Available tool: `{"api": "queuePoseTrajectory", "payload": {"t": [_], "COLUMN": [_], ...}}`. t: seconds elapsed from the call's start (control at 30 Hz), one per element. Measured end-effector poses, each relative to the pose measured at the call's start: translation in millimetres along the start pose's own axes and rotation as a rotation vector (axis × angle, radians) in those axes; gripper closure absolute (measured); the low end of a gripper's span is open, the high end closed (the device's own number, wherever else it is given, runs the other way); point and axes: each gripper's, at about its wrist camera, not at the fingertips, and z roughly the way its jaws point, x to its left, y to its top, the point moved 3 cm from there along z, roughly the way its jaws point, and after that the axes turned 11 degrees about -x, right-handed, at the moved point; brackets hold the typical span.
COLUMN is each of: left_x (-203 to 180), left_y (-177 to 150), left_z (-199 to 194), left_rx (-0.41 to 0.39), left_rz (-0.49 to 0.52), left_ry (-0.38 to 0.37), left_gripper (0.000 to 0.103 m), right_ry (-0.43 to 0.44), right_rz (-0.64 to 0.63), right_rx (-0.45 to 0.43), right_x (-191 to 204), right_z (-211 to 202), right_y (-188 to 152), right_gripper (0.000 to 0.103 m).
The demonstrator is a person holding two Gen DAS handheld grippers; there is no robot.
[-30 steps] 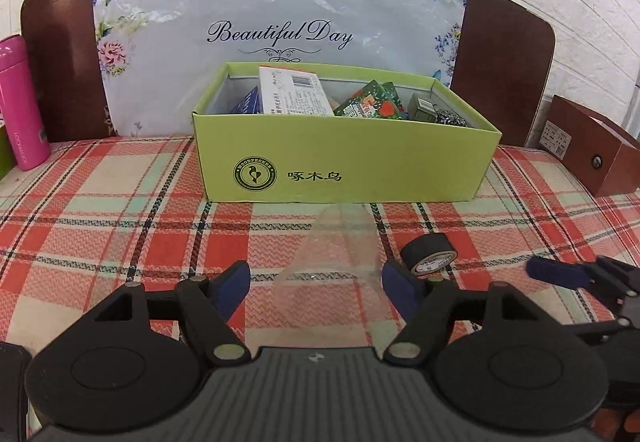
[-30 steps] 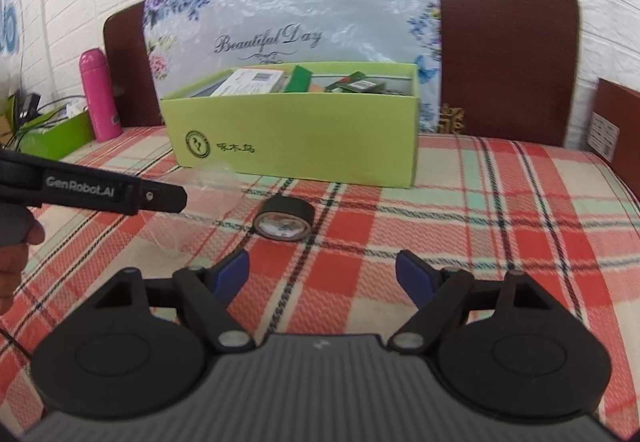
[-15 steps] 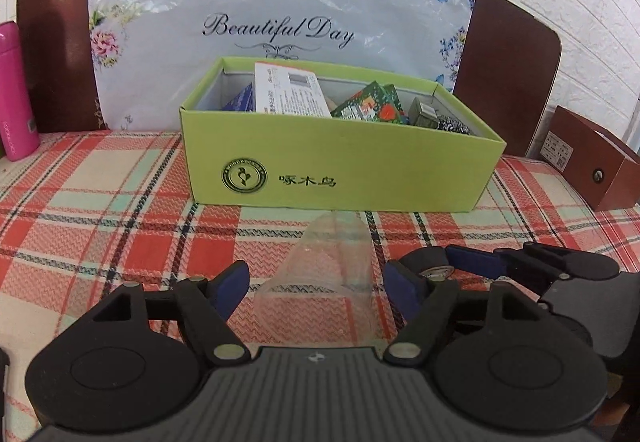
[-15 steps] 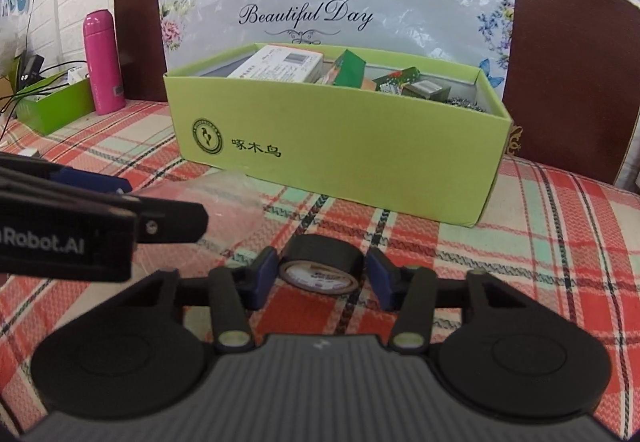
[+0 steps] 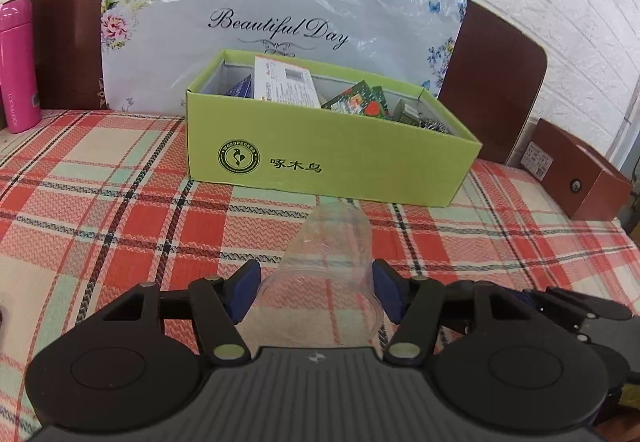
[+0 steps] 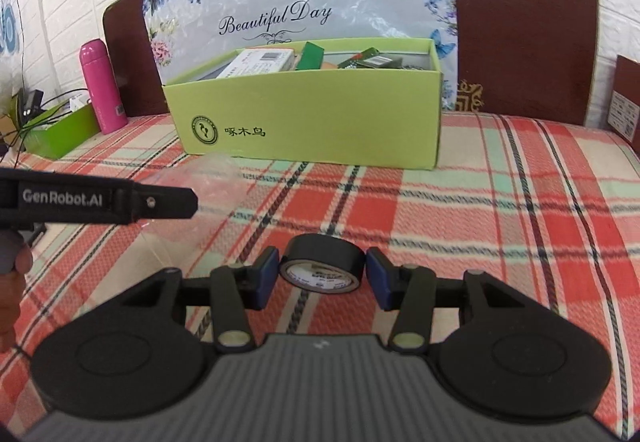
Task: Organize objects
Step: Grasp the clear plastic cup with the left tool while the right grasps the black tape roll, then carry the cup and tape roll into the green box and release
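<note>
A clear plastic cup (image 5: 328,266) lies on its side between the fingers of my left gripper (image 5: 316,292), whose blue pads touch its sides. A black roll of tape (image 6: 322,266) sits between the pads of my right gripper (image 6: 322,276), held just above the plaid cloth. The green cardboard box (image 5: 328,157) stands ahead, holding several packets and cartons; it also shows in the right wrist view (image 6: 312,121). The left gripper's side (image 6: 100,199) and the cup (image 6: 212,181) show at the left of the right wrist view.
A pink bottle (image 5: 18,65) stands at the far left, and shows in the right wrist view (image 6: 102,89) next to a small green tray (image 6: 60,129). A brown wooden box (image 5: 576,173) stands at the right. A dark headboard with a floral sheet (image 5: 280,13) backs the table.
The right gripper has closed in on the tape roll and lifted it slightly. The left gripper has moved forward and shut on the clear cup.
</note>
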Motion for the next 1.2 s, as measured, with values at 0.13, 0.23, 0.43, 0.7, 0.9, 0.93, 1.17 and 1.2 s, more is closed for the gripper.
{"api": "queuePoseTrajectory", "payload": {"t": [0.13,0.23,0.43,0.7,0.9,0.93,1.17,1.2], "left_x": [-3.9,-6.9,-15.3,-29.7,-31.3,-31.5,-23.5,-21.2], "left_y": [13.6,31.5,70.9,124.3,157.0,161.0,163.4,158.8], "left_z": [-18.5,-26.9,-32.0,2.7,43.6,50.4,99.3,105.9], "left_rx": [-0.052,-0.091,-0.177,-0.246,-0.261,-0.261,-0.294,-0.287], "left_rz": [0.011,-0.004,-0.039,-0.051,-0.048,-0.047,-0.031,-0.024], "left_ry": [-0.009,-0.014,-0.081,-0.101,-0.084,-0.084,-0.059,-0.058], "left_gripper": [0.039,0.039,0.039,0.039,0.039,0.039,0.031,0.019], "right_ry": [0.006,0.005,0.011,-0.007,-0.031,-0.033,-0.041,-0.038], "right_rz": [0.007,0.01,-0.016,-0.144,-0.175,-0.177,-0.17,-0.171], "right_rx": [-0.027,-0.065,-0.162,-0.273,-0.342,-0.349,-0.35,-0.345], "right_x": [-3.2,-5.9,-7.5,-3.0,-11.9,-14.5,-25.7,-27.0], "right_z": [-17.2,-26.0,-35.7,-14.2,23.3,31.6,90.4,100.6], "right_y": [2.1,12.3,43.7,93.1,131.5,136.2,151.4,149.7], "right_gripper": [0.056,0.056,0.056,0.056,0.056,0.056,0.055,0.046]}}
